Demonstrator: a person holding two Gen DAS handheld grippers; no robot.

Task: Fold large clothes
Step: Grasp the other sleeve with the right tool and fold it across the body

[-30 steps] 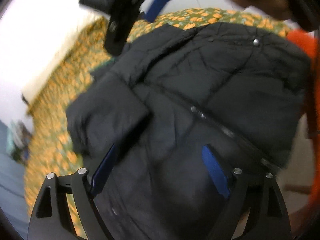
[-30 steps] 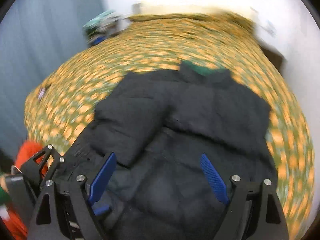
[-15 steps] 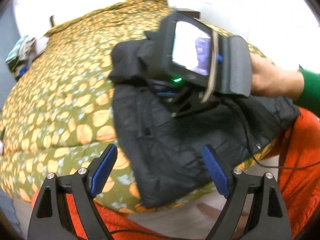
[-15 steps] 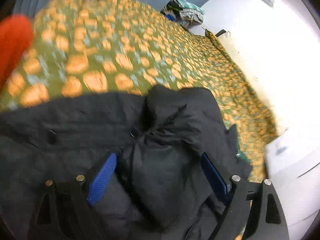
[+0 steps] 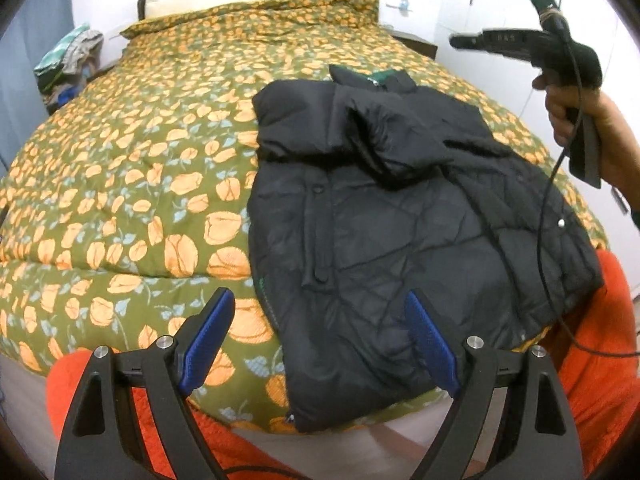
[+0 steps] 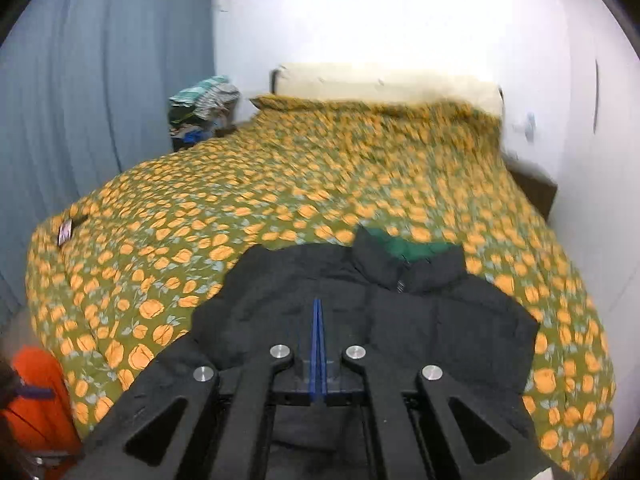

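Nearby, a clothes pile (image 5: 68, 60) sits beside the floral bedspread (image 5: 140, 184), clear of the jacket (image 5: 400, 220).

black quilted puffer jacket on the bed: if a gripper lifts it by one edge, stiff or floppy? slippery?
The black quilted puffer jacket probably goes floppy: its folded sleeve already slumps in soft creases, so a one-edge lift would likely undo the fold. The puffy quilting suggests it is light for its bulk. Its shell looks smooth, so it may slide on the orange-flowered bedspread and in the pads.

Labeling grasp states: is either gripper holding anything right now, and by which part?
Nothing is held. The left gripper is open above the near edge of the black jacket. The right gripper is shut, pads together, with no fabric between them.
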